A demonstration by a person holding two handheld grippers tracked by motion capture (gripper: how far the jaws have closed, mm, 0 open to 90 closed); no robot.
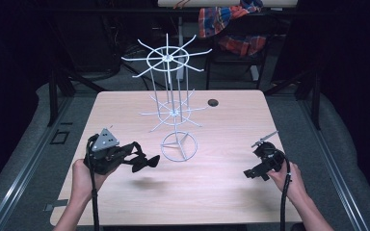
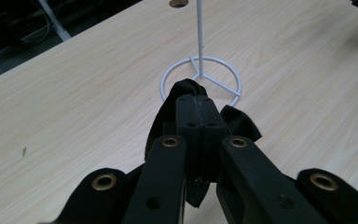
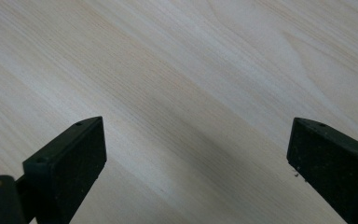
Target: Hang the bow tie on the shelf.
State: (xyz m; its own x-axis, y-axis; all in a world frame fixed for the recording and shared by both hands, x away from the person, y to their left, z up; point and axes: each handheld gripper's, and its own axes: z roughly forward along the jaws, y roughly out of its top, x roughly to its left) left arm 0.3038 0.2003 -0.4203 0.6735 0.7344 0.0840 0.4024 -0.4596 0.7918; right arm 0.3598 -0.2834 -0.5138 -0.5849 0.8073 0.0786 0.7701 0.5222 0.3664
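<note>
Left hand-held gripper [image 1: 142, 161]: held in the person's left hand [image 1: 84, 175] above the front left of the surface, a grey three-cornered plate on top. In the left gripper view [image 2: 196, 109] its two black jaws are pressed together, clamped on a piece of black cloth.

Black cloth [image 1: 147, 162]: a small, crumpled piece of dark fabric, pinched between the left jaws. In the left gripper view [image 2: 240, 123] it bulges out past the jaw tips and hangs down on both sides of them. It is held clear of the surface, and a shadow lies below it.

Right hand-held gripper [image 1: 251, 174]: held in the person's right hand [image 1: 286, 178] at the front right of the surface. In the right gripper view [image 3: 196, 149] its jaws stand wide apart, with nothing between them but bare wood.

White wire rack [image 1: 173, 103]: a tall stand of thin white wire with a ring base, an upright post and two tiers of spoked rings. It stands near the middle of the surface, just beyond the left jaw tips; its ring base [image 2: 200, 79] lies directly ahead of the cloth.

Surface [image 1: 221, 192]: a light wood-grain tabletop with a small round hole [image 1: 213, 102] near its far edge.

Background: a red, blue and orange plaid cloth [image 1: 233, 29] lies draped over furniture behind the surface.
</note>
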